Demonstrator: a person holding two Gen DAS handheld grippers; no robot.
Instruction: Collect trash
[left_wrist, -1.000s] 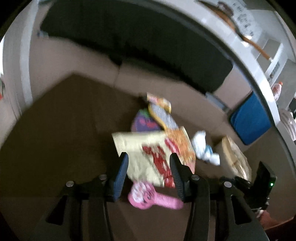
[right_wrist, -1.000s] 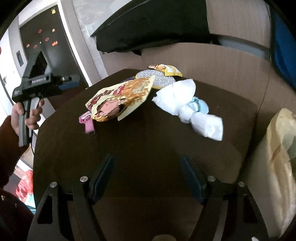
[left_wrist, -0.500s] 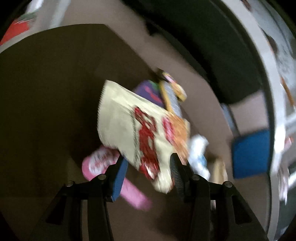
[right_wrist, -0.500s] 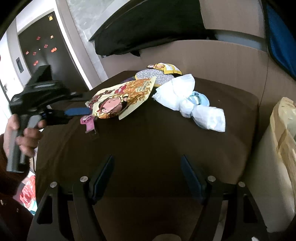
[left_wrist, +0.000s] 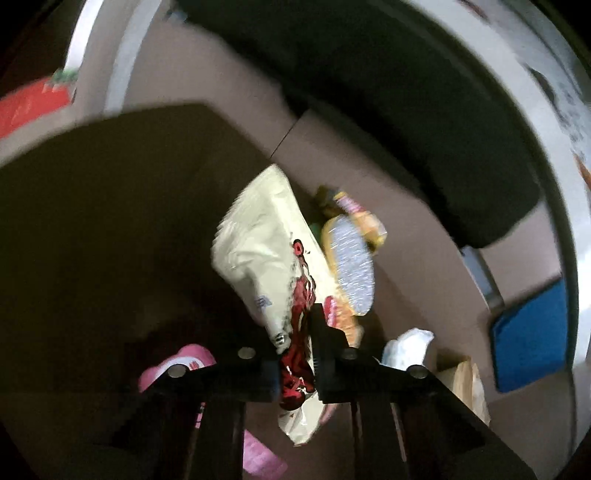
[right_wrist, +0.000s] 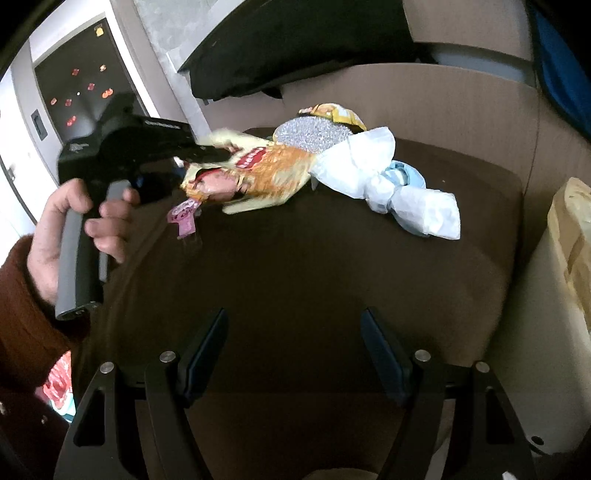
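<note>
My left gripper (left_wrist: 295, 328) is shut on a cream snack bag with red print (left_wrist: 266, 258), pinching its near end; the bag also shows in the right wrist view (right_wrist: 255, 173) with the left gripper (right_wrist: 218, 153) on it. A pink wrapper (left_wrist: 184, 363) lies under it on the dark brown table (right_wrist: 295, 277). A silver and yellow packet (right_wrist: 314, 134) and a knotted white and blue plastic bag (right_wrist: 388, 184) lie beside it. My right gripper (right_wrist: 295, 347) is open and empty over the table's near part.
A paper-lined bin (right_wrist: 569, 258) stands at the table's right side. A black cushion (right_wrist: 295, 48) lies on the sofa behind the table. A blue cushion (left_wrist: 532, 332) is at the right. A dark panel (right_wrist: 81, 81) stands at the far left.
My left gripper has closed on the cream snack bag, which is now crumpled and lifted at its near end. My right gripper has stayed open and nearly still.
</note>
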